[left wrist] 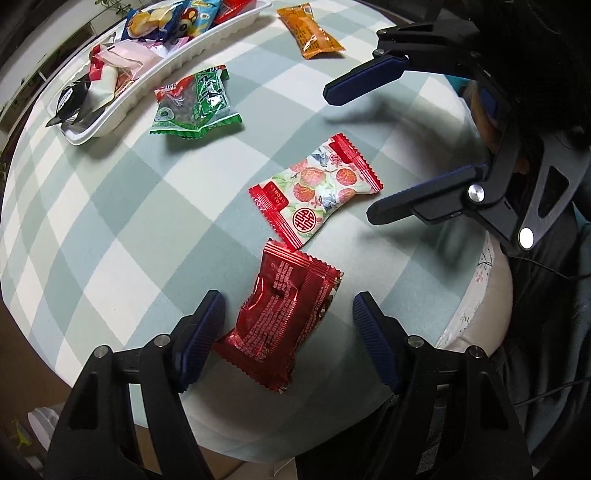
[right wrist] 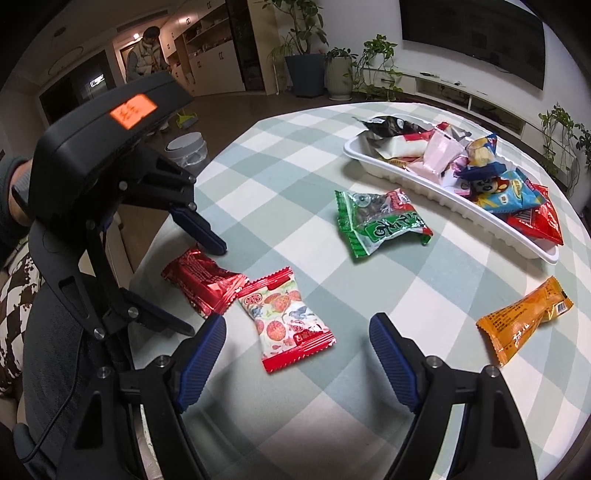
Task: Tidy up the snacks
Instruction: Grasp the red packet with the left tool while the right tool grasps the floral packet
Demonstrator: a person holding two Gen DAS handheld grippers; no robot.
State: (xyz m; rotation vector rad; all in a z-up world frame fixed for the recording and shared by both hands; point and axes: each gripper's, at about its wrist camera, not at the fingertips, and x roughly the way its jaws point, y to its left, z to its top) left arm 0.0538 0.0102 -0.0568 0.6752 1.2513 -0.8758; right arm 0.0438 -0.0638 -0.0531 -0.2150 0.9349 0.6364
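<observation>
My left gripper (left wrist: 286,306) is open, its fingers on either side of a shiny red snack packet (left wrist: 280,321) lying on the checked tablecloth; it also shows in the right wrist view (right wrist: 201,284). A white-and-red lychee packet (left wrist: 317,188) lies just beyond it (right wrist: 288,321). My right gripper (right wrist: 297,328) is open and empty, hovering by the lychee packet; it shows in the left wrist view (left wrist: 347,155). A green packet (left wrist: 195,103) and an orange packet (left wrist: 308,31) lie loose. A white tray (right wrist: 406,175) holds several snacks.
The round table's edge (left wrist: 476,295) runs close on the near side. Beyond the table in the right wrist view are a white bin (right wrist: 186,149) on the floor, potted plants (right wrist: 340,74) and a person (right wrist: 144,51) far back.
</observation>
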